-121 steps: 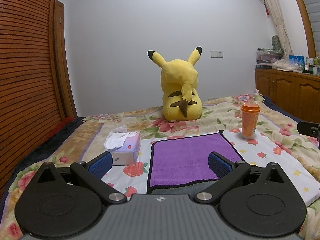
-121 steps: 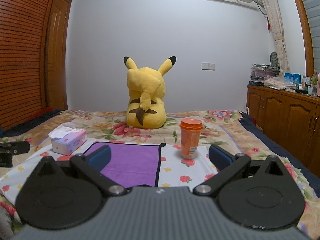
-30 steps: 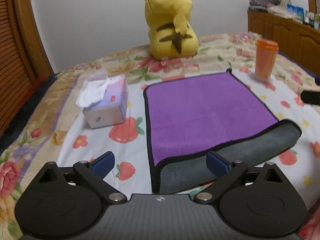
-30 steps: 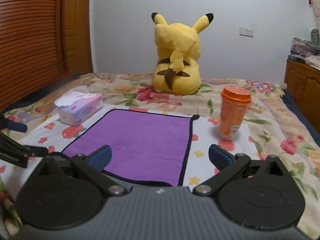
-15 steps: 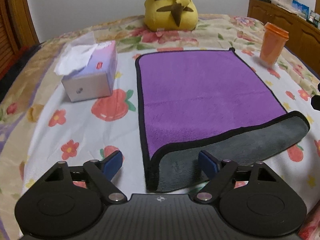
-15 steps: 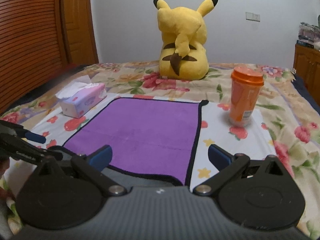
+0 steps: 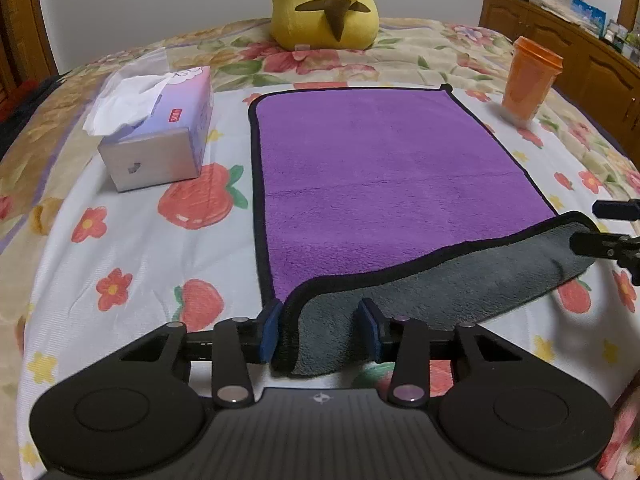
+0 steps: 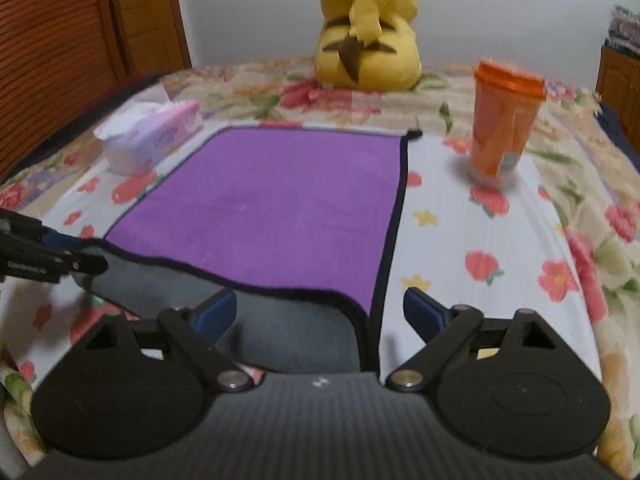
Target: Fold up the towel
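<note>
A purple towel (image 7: 384, 184) with a black hem lies flat on the flowered bedspread. Its near edge is turned over and shows the grey underside (image 7: 440, 292). My left gripper (image 7: 320, 330) sits at the towel's near left corner. Its blue pads (image 7: 270, 330) have narrowed around the grey fold, with a gap still between them. In the right wrist view the towel (image 8: 280, 200) lies ahead, and my right gripper (image 8: 320, 314) is wide open over the near right corner (image 8: 352, 320), not gripping it.
A tissue box (image 7: 160, 140) stands left of the towel. An orange cup (image 7: 528, 80) stands to its right, and shows in the right wrist view (image 8: 500, 128). A yellow plush toy (image 7: 324, 4) sits behind. Wooden cabinets (image 7: 580, 60) line the right side.
Both grippers have dropped down and forward to the towel's near edge. The left jaws have narrowed around the left corner. The right jaws stay wide open.
</note>
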The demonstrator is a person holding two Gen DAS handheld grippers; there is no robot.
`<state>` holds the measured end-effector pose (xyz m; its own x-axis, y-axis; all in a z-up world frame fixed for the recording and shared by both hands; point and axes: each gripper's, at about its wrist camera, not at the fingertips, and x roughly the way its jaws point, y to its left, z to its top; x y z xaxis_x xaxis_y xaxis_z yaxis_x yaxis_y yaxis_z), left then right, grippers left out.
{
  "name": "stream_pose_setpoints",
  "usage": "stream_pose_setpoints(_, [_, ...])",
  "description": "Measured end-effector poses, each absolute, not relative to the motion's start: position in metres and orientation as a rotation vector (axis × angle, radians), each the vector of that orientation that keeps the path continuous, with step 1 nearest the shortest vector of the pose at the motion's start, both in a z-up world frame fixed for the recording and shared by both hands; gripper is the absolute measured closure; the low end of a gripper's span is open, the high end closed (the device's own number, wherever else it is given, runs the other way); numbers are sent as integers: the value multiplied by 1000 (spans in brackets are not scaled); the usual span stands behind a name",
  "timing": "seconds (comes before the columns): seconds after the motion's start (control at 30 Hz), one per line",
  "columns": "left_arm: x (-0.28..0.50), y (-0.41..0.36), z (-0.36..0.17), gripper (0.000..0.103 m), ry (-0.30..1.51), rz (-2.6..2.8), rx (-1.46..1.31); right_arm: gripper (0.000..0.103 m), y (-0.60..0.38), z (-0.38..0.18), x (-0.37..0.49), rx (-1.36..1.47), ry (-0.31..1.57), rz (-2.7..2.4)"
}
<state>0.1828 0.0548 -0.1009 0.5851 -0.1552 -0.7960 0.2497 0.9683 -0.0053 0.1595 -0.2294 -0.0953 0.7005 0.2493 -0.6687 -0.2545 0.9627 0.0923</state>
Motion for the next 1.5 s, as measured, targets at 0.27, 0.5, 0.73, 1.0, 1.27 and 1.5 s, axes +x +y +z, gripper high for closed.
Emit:
stream_pose_setpoints(0.27, [181, 55, -102, 65, 925, -235, 113, 16, -234, -105, 163, 39, 818, 305])
stream_pose_setpoints(0.5, [181, 55, -104, 65, 931, -234, 122, 26, -237, -108, 168, 66, 848, 328])
stream_pose_setpoints(0.73, [181, 56, -104, 79, 939, -247, 95, 49, -243, -109, 174, 93, 861, 344])
stream_pose_setpoints(1.0, [178, 53, -102, 93, 924, -253, 112, 81, -245, -111, 176, 69, 882, 328])
stream_pose_setpoints(1.27, [176, 54, -95, 94, 883, -256, 105, 98, -245, -109, 175, 51, 864, 336])
stream_pose_setpoints(1.5, [171, 52, -82, 94, 824, -256, 95, 99, -247, -99, 173, 59, 811, 337])
